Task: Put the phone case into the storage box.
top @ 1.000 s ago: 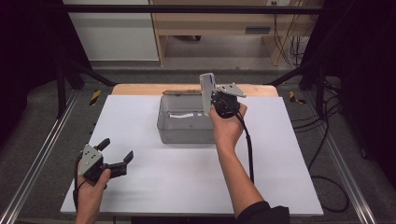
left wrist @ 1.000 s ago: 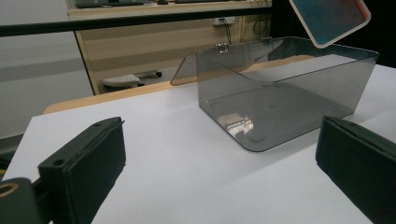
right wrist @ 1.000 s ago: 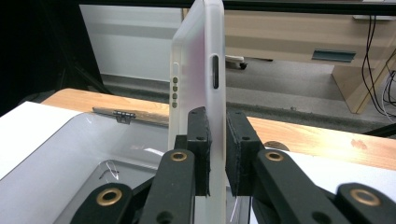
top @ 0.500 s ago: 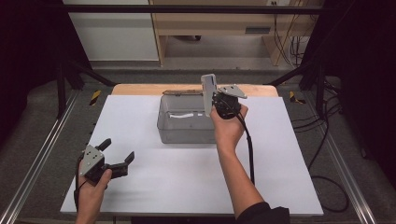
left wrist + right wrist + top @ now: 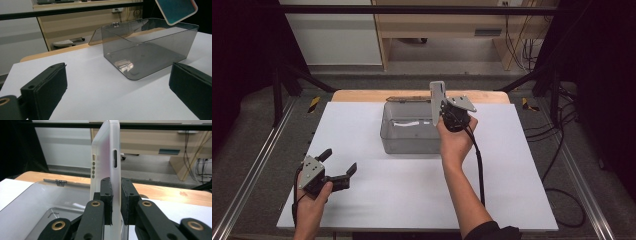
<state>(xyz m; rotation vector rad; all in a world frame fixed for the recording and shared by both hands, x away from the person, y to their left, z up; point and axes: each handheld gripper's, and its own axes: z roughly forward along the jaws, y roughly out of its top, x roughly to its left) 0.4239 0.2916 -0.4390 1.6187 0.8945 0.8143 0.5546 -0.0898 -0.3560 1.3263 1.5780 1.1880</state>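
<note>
A phone in a frosted white case (image 5: 437,102) stands on edge above the right end of a clear grey plastic box (image 5: 404,145). My right gripper (image 5: 444,112) is shut on its lower part. In the right gripper view the phone (image 5: 106,157) rises between the two pads, with the right gripper (image 5: 116,192) clamped on it and the box (image 5: 37,202) below left. My left gripper (image 5: 339,161) is open over the table's near left, holding nothing. In the left gripper view, the left gripper (image 5: 118,75) faces the box (image 5: 150,50), and the phone (image 5: 176,10) hangs at the top right.
The box's hinged lid (image 5: 407,99) lies open behind it on the wooden strip (image 5: 357,95) at the far edge of the white tabletop (image 5: 377,200). Metal rails (image 5: 257,170) run along both sides. Cables (image 5: 562,165) trail on the floor at the right.
</note>
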